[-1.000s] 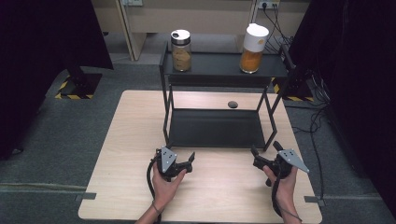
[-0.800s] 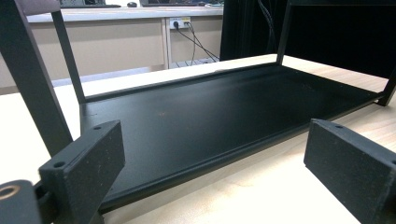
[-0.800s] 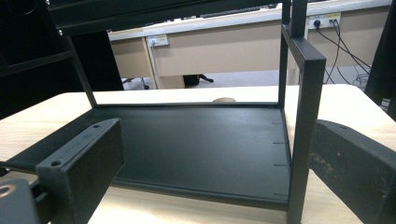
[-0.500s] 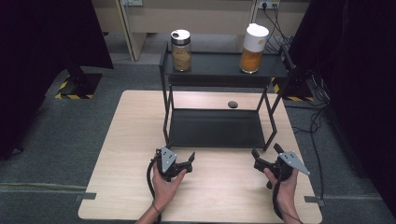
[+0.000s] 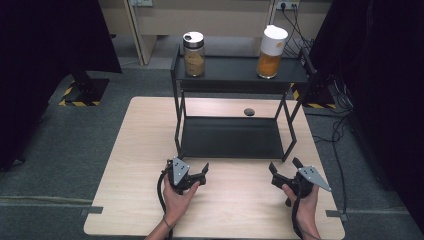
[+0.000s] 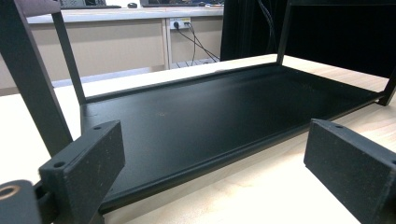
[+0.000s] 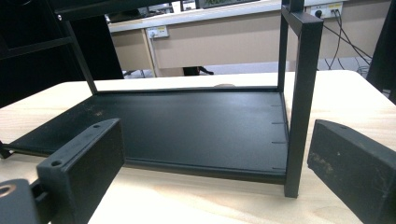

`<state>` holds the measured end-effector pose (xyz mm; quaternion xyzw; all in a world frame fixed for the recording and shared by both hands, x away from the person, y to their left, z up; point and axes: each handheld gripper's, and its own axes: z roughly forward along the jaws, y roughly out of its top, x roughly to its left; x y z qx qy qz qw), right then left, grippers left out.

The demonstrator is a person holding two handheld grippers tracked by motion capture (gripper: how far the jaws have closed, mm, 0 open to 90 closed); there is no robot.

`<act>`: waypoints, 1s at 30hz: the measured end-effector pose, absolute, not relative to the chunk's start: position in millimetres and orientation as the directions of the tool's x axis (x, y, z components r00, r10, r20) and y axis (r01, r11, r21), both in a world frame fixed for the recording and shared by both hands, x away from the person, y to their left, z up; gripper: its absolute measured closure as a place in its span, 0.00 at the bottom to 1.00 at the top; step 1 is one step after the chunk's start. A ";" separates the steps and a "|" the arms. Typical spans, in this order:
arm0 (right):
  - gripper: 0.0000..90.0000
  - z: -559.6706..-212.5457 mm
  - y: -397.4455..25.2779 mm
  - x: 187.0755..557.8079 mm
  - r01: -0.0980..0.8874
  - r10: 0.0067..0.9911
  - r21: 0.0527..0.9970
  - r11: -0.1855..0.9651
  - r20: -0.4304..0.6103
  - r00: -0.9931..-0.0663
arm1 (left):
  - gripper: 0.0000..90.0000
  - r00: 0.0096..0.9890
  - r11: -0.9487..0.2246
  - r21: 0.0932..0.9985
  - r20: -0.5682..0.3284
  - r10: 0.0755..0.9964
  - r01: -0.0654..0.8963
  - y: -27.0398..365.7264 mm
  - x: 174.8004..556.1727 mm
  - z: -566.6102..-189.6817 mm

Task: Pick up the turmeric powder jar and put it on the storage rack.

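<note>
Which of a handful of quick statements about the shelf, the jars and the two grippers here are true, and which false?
1. Both jars stand on the top shelf of the black rack. True: the glass jar is at its left, the white-lidded jar at its right.
2. The left gripper is shut on a jar. False: its jaws stand open and hold nothing.
3. The bottom shelf carries a jar. False: it is bare.
4. The right gripper is open, near the table's front edge. True.
5. A small dark round thing lies on the table behind the rack. True.
6. The white-lidded jar lies on its side. False: it stands upright.
</note>
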<state>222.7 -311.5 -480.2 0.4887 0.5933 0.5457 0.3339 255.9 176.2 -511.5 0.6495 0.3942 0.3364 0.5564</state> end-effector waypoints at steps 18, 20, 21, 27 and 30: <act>0.05 -488.0 -311.2 215.1 0.246 0.943 0.967 -0.060 0.136 -0.303 | 0.05 0.462 -0.070 0.988 -0.001 0.887 0.137 176.1 255.8 -511.6; 0.05 -488.9 -311.1 214.2 0.251 0.943 0.966 -0.059 0.137 -0.303 | 0.05 0.462 -0.070 0.988 -0.001 0.887 0.137 176.1 255.7 -511.7; 0.05 -489.6 -311.2 213.8 0.253 0.943 0.966 -0.059 0.137 -0.304 | 0.05 0.462 -0.070 0.988 -0.001 0.887 0.136 176.0 255.7 -511.7; 0.05 -493.7 -311.2 211.4 0.267 0.943 0.962 -0.052 0.136 -0.304 | 0.05 0.462 -0.071 0.988 -0.001 0.887 0.136 176.0 255.7 -511.7; 0.05 -494.1 -310.9 209.8 0.265 0.943 0.963 -0.053 0.136 -0.303 | 0.05 0.462 -0.072 0.988 0.001 0.887 0.136 175.8 255.6 -511.6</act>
